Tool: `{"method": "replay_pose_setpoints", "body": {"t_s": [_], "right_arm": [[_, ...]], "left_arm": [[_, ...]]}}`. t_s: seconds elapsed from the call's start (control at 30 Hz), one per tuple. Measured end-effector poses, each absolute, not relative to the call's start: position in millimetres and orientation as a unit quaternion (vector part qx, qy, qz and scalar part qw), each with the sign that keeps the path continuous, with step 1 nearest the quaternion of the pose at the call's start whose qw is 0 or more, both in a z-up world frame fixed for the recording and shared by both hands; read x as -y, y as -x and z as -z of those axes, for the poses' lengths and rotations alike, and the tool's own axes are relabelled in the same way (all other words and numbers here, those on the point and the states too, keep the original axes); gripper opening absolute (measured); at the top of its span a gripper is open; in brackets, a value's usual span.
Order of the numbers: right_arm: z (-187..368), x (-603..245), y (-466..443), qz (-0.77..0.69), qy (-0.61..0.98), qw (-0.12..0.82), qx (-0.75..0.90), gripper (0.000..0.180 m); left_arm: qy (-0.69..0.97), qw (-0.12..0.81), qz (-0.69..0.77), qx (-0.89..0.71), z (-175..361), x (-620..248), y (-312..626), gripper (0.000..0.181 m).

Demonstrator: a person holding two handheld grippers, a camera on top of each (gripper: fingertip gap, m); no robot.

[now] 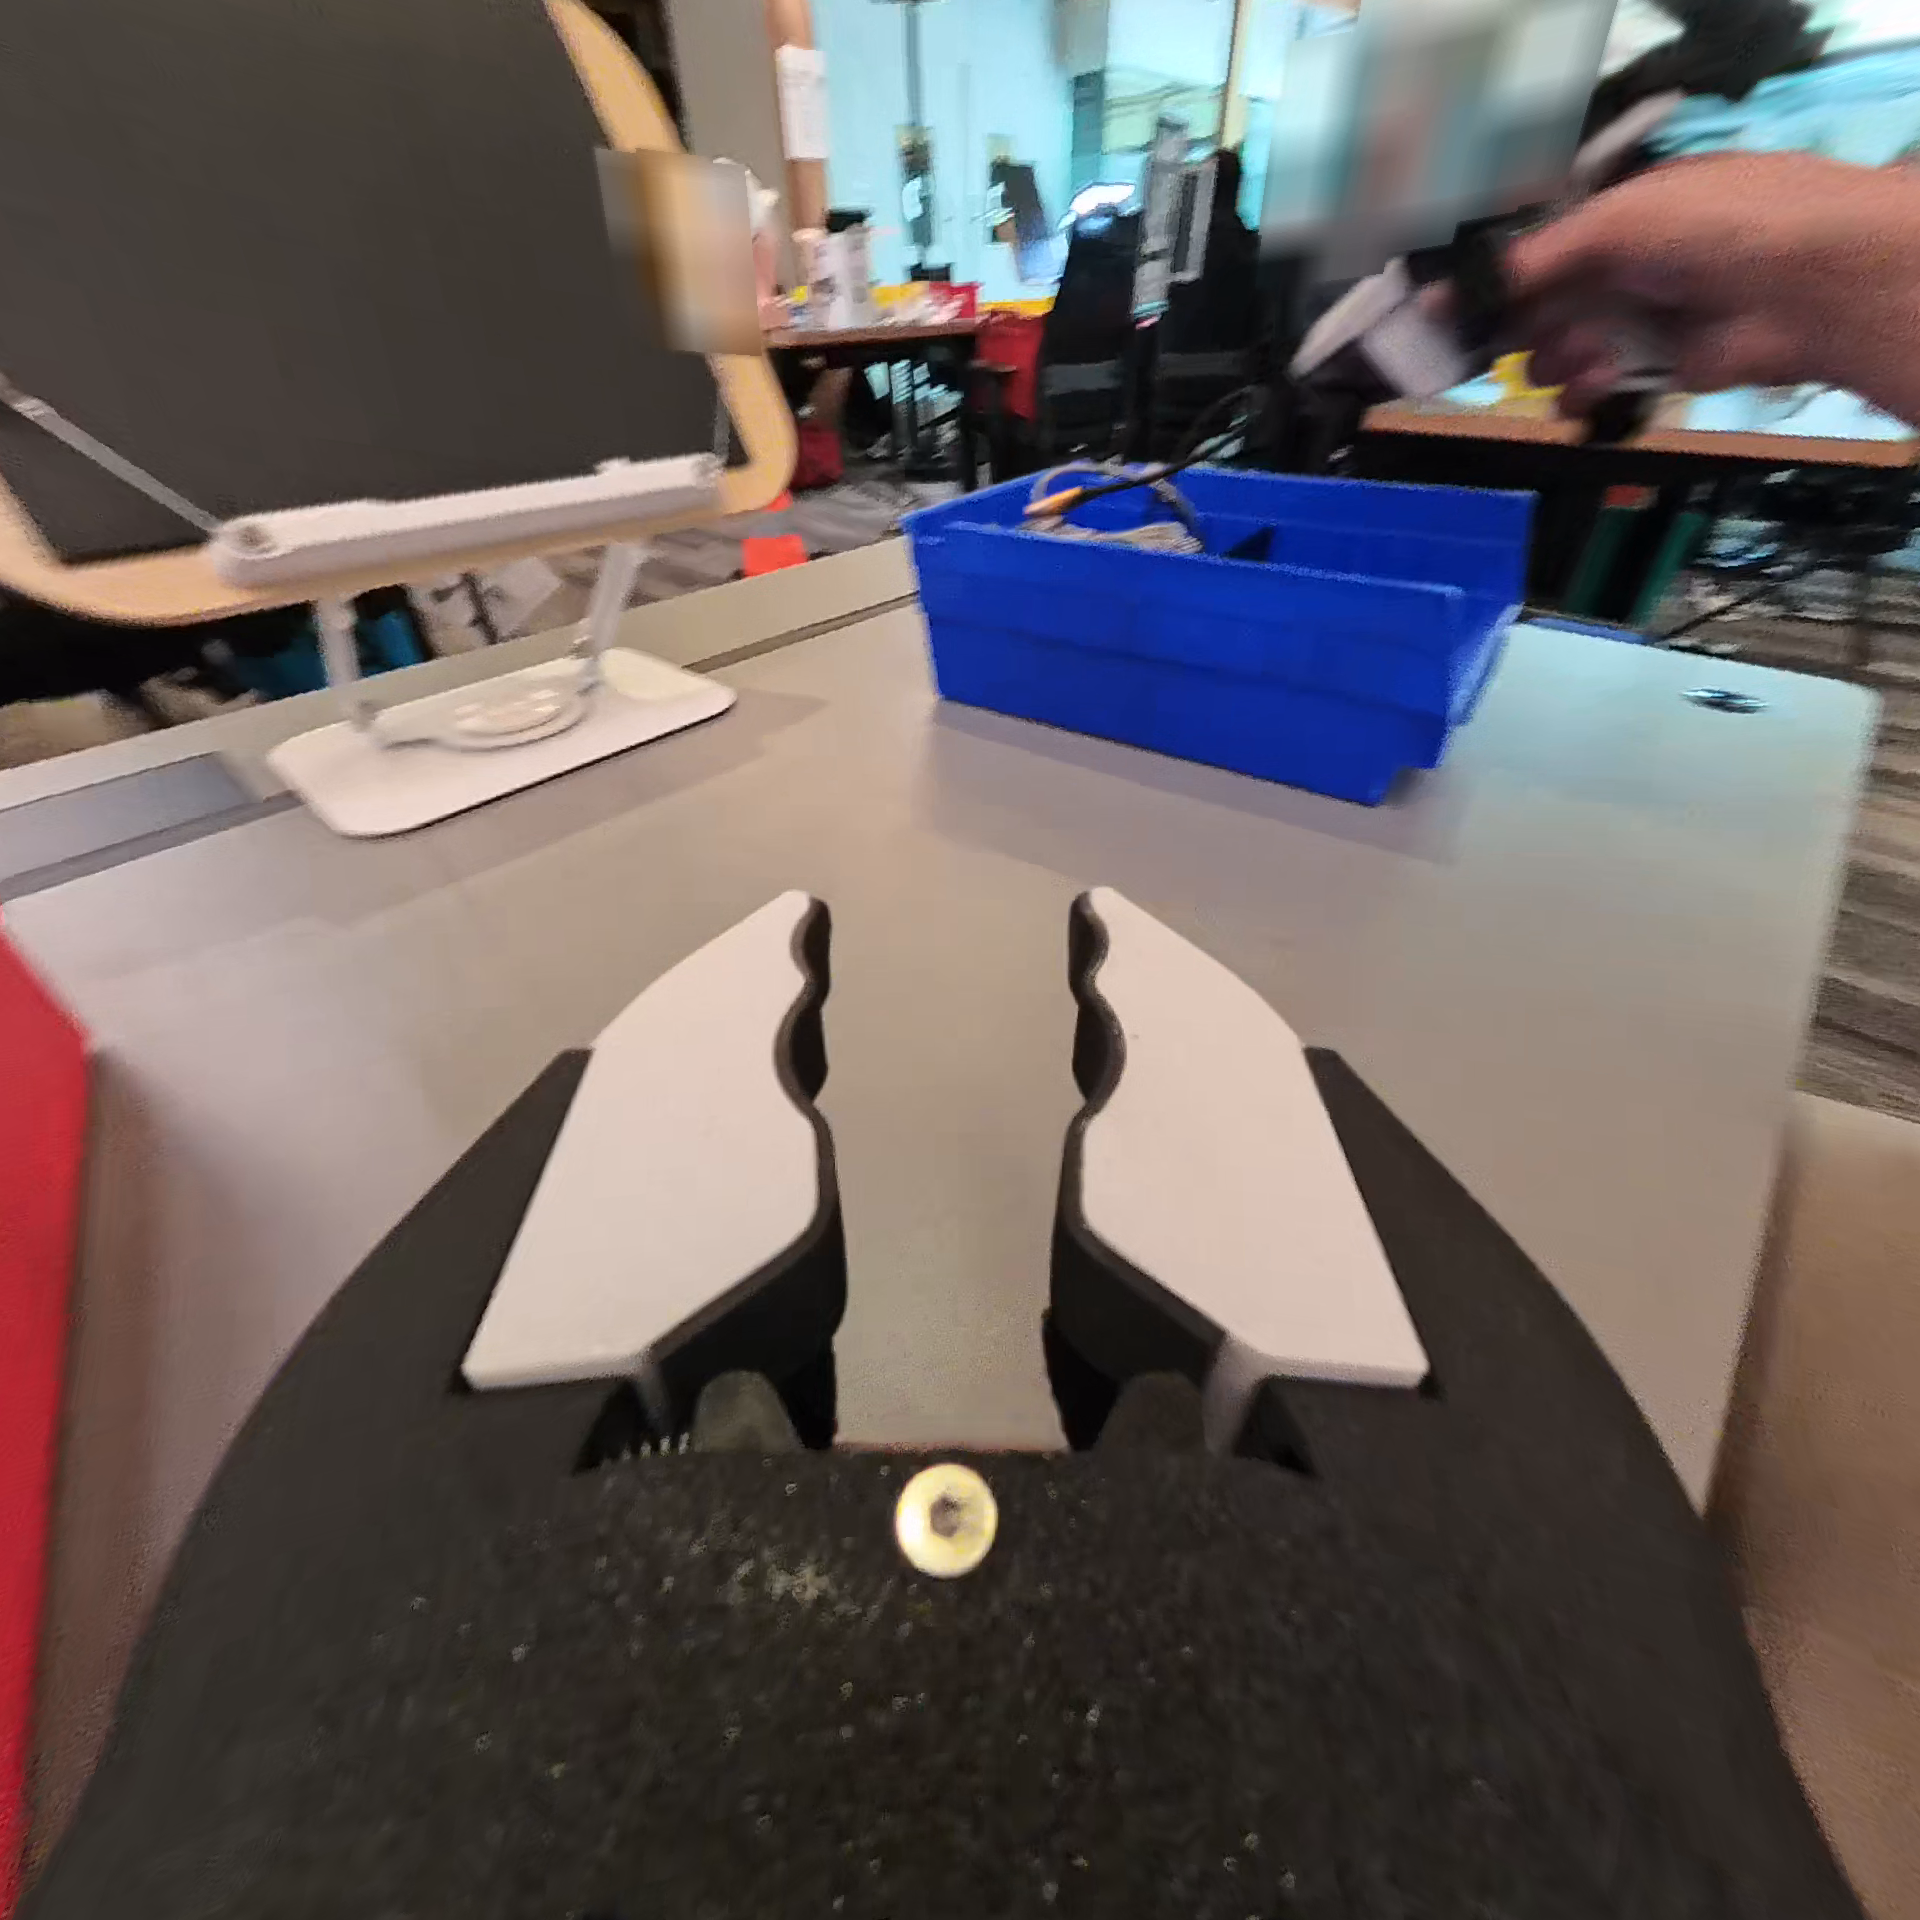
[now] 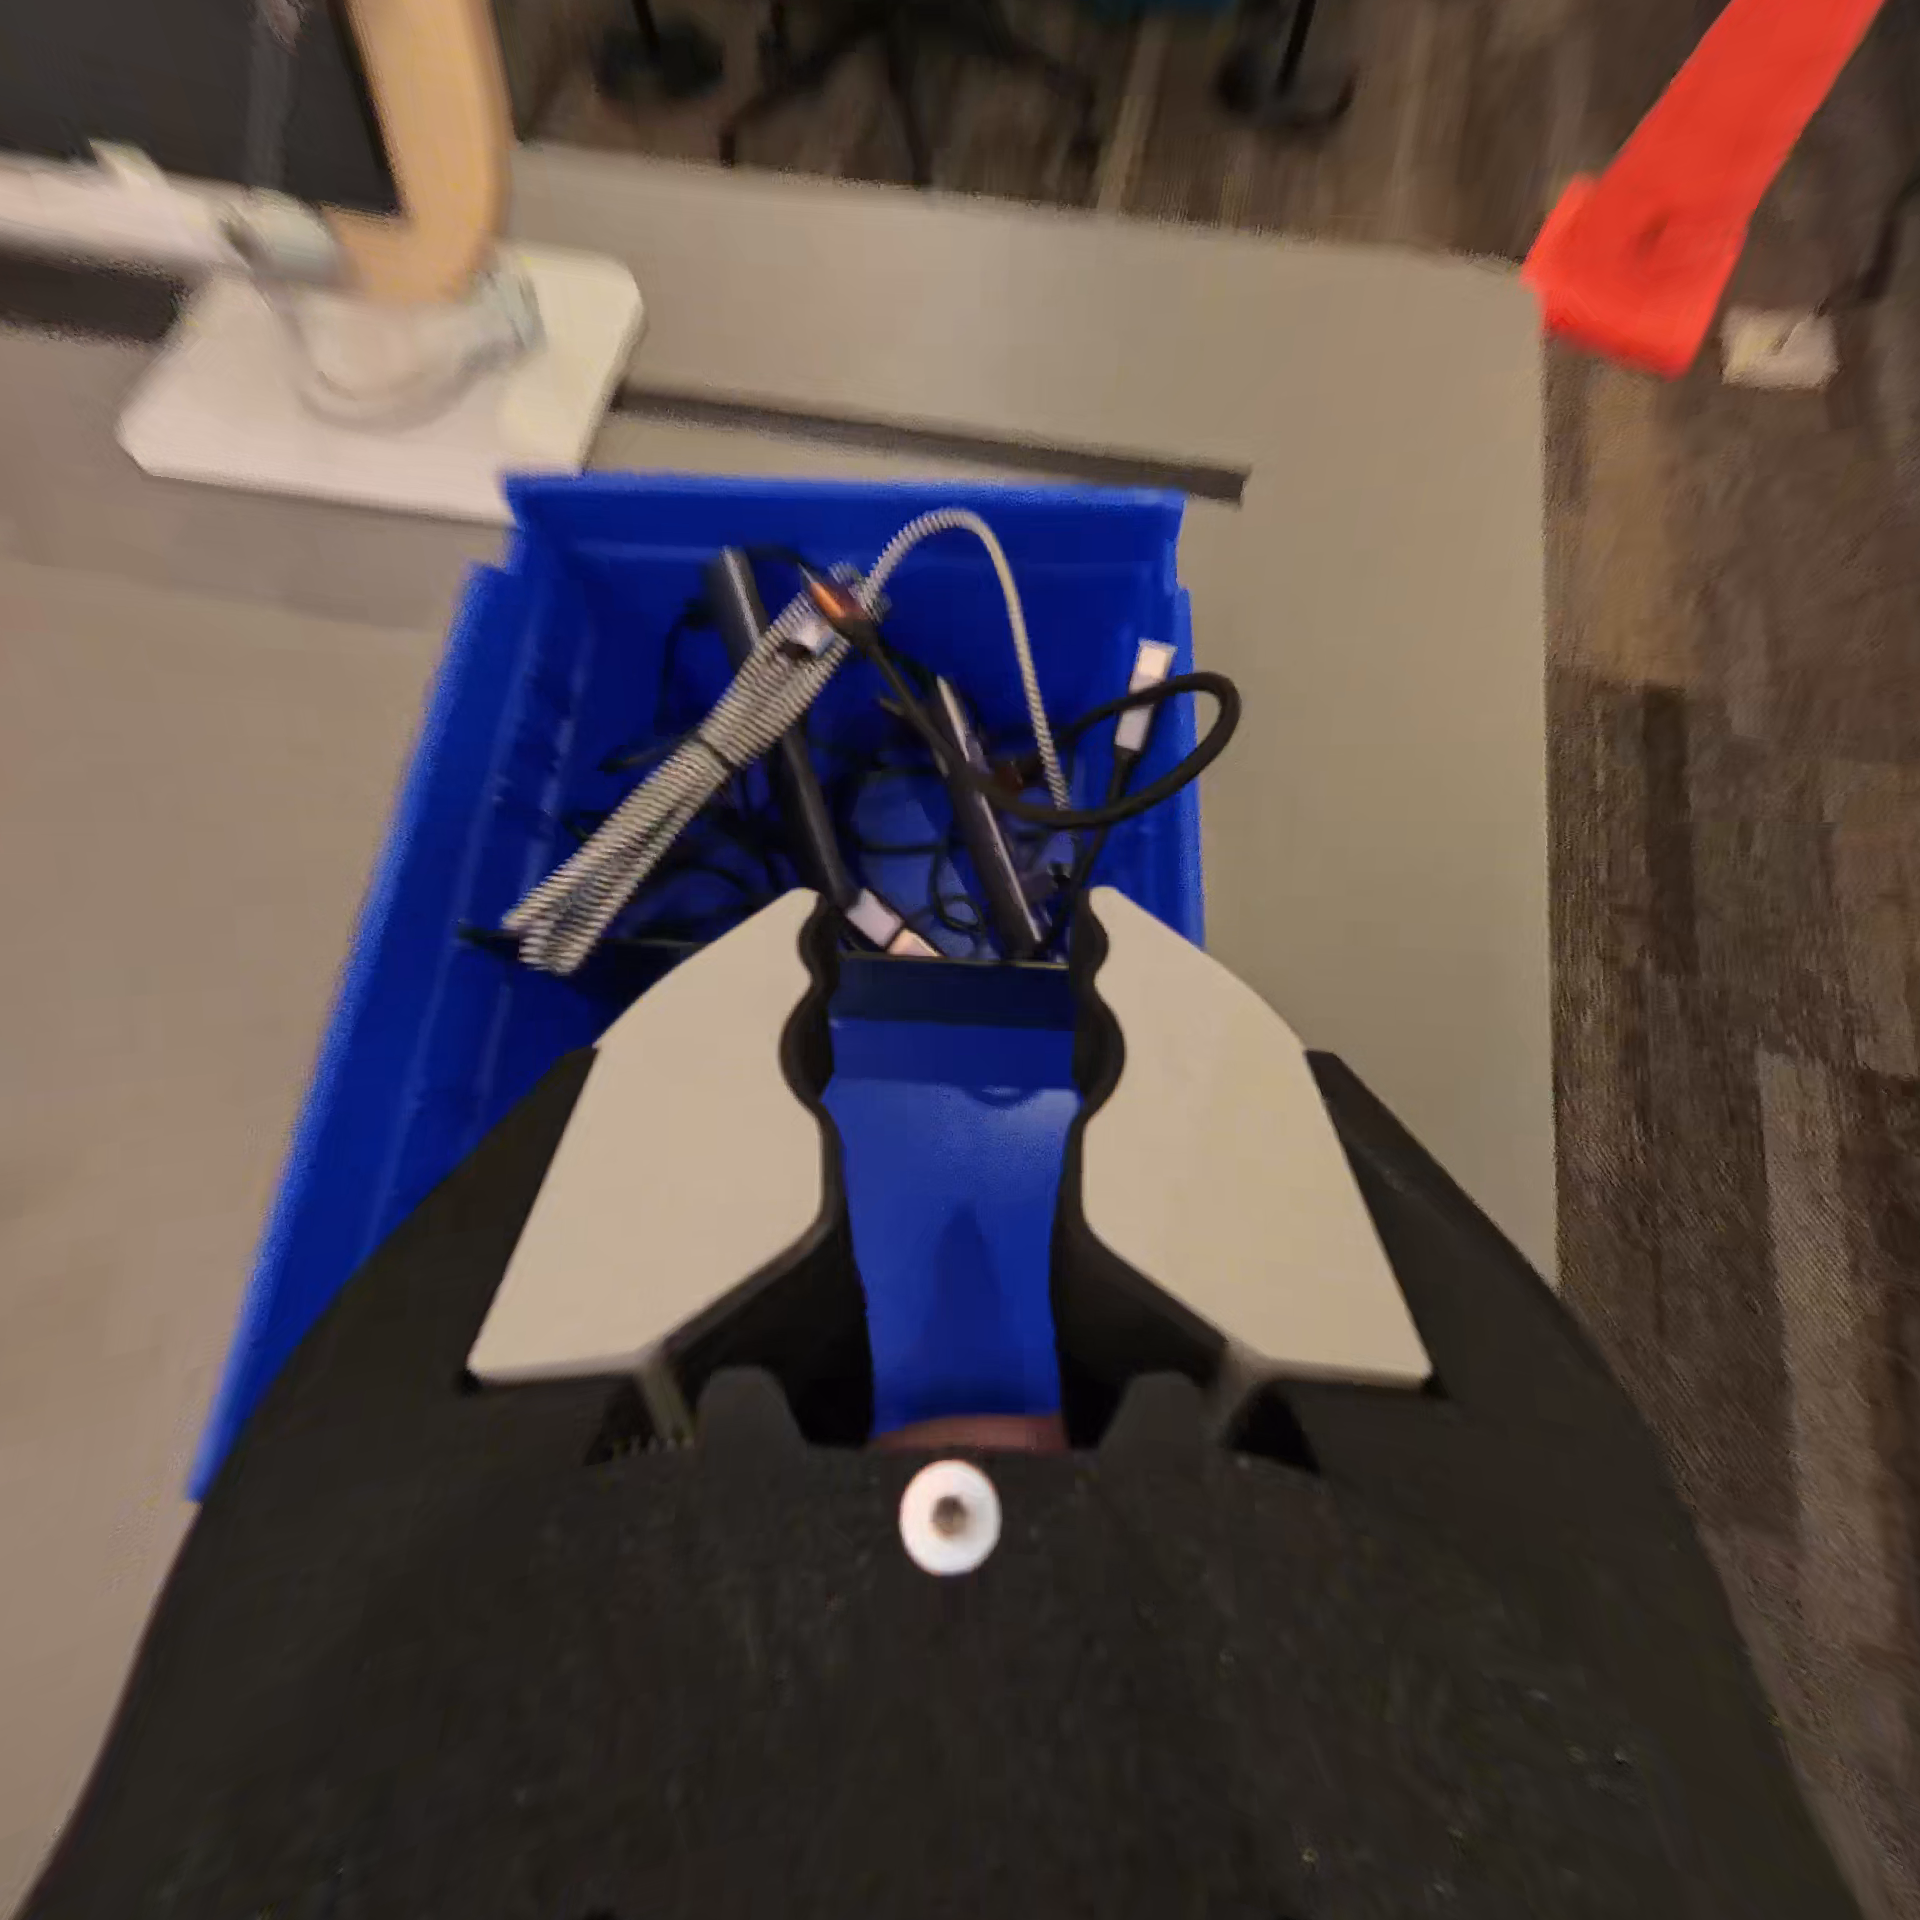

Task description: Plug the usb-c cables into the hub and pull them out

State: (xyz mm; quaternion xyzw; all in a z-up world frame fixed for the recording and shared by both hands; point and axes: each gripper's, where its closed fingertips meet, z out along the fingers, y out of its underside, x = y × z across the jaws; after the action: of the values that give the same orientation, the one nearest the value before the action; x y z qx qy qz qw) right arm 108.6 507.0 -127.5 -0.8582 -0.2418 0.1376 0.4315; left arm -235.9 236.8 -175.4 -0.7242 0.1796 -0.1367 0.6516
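Note:
A blue bin (image 2: 416,883) stands on the grey table and holds a tangle of cables: a silver braided cable (image 2: 665,790), a black cable (image 2: 1164,769) with a silver plug, and dark slim hubs (image 2: 779,727). My right gripper (image 2: 948,925) is open and empty, hovering above the bin's near end and looking down into it. In the left wrist view the bin (image 1: 1195,644) sits at the far right of the table. My left gripper (image 1: 948,925) is open and empty, low over bare table, well short of the bin. A hand holding the other gripper (image 1: 1455,322) shows blurred above the bin.
A white stand (image 1: 499,727) carrying a dark screen (image 1: 312,260) stands at the table's far left; it also shows in the right wrist view (image 2: 364,384). A red surface (image 1: 31,1247) is at the left edge. The table (image 1: 1558,987) ends at the right, floor beyond. Some 45 cm of space lies between my two pairs of fingers.

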Motion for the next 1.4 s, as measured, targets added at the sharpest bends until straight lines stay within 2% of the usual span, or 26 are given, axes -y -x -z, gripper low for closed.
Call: {"method": "replay_pose_setpoints", "body": {"t_s": [0.13,0.23,0.3,0.37,0.47,0.53,0.63,0.73,0.83,1.4], "right_arm": [[124,-443,-92,-0.154,0.783,0.558,0.228,0.039],[142,-395,-87,-0.129,0.726,0.642,0.211,0.021],[157,-370,-92,-0.114,0.713,0.666,0.19,0.016],[167,-356,-89,-0.117,0.718,0.656,0.202,0.011],[182,-347,-84,-0.162,0.738,0.619,0.214,0.016],[189,-349,-83,-0.202,0.749,0.596,0.208,0.018],[200,-357,-91,-0.207,0.766,0.572,0.207,0.021],[207,-363,-101,-0.197,0.776,0.565,0.198,0.02],[212,-365,-106,-0.195,0.781,0.561,0.193,0.019],[220,-366,-104,-0.196,0.788,0.547,0.204,0.018]], "left_arm": [[0.732,0.674,0.034,-0.091,157,-230,286,0.04],[0.702,0.71,-0.029,-0.041,129,-213,315,0.036],[0.719,0.69,-0.087,-0.013,128,-198,336,0.034],[0.734,0.673,-0.087,0.013,138,-181,349,0.028],[0.761,0.645,-0.068,0.006,158,-162,370,0.018],[0.779,0.625,-0.038,-0.035,169,-157,385,0.024],[0.81,0.584,-0.054,0.012,194,-146,442,0.026],[0.823,0.566,-0.013,0.048,202,-142,465,0.028],[0.841,0.537,-0.037,0.058,218,-137,484,0.028],[0.852,0.519,-0.034,0.061,229,-141,484,0.028]]}}
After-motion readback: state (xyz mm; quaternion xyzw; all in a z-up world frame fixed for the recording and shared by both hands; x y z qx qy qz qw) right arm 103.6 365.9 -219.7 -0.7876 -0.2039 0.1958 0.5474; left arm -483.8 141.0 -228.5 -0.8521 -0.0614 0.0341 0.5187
